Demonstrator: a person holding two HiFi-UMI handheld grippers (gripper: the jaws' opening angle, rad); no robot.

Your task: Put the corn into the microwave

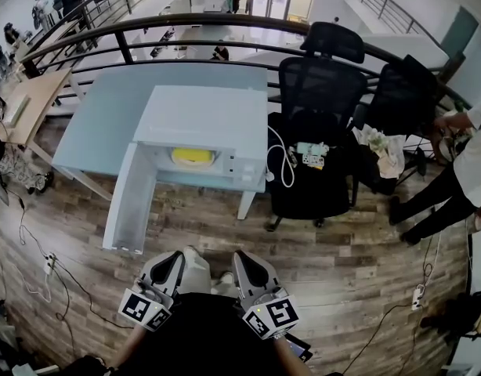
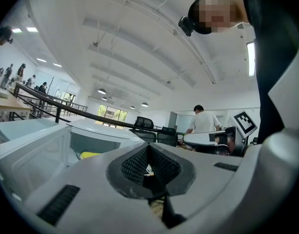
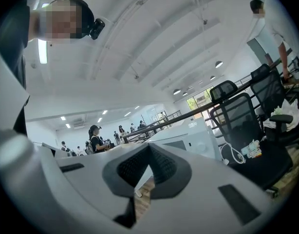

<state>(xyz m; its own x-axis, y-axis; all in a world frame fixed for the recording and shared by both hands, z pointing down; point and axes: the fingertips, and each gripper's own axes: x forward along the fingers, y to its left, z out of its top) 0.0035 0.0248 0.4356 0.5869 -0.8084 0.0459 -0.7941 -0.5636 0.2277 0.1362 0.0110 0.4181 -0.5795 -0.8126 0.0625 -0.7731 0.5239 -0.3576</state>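
Observation:
A white microwave (image 1: pixel 201 124) stands on a pale blue table (image 1: pixel 107 108), its door (image 1: pixel 131 202) swung open to the left. Yellow corn (image 1: pixel 193 157) lies inside the cavity. In the left gripper view the corn (image 2: pixel 91 155) shows as a yellow patch inside the microwave (image 2: pixel 98 135). My left gripper (image 1: pixel 176 258) and right gripper (image 1: pixel 245 260) are held side by side close to my body, well short of the microwave. Both point level towards it. The left gripper (image 2: pixel 149 147) and right gripper (image 3: pixel 148 147) are shut with nothing between their jaws.
A black office chair (image 1: pixel 311 171) right of the table carries small items and a white cable (image 1: pixel 281 159). More chairs (image 1: pixel 401 92) and a railing (image 1: pixel 186 26) stand behind. A person (image 1: pixel 460 171) stands at the far right. Cables (image 1: pixel 37 272) run over the wooden floor.

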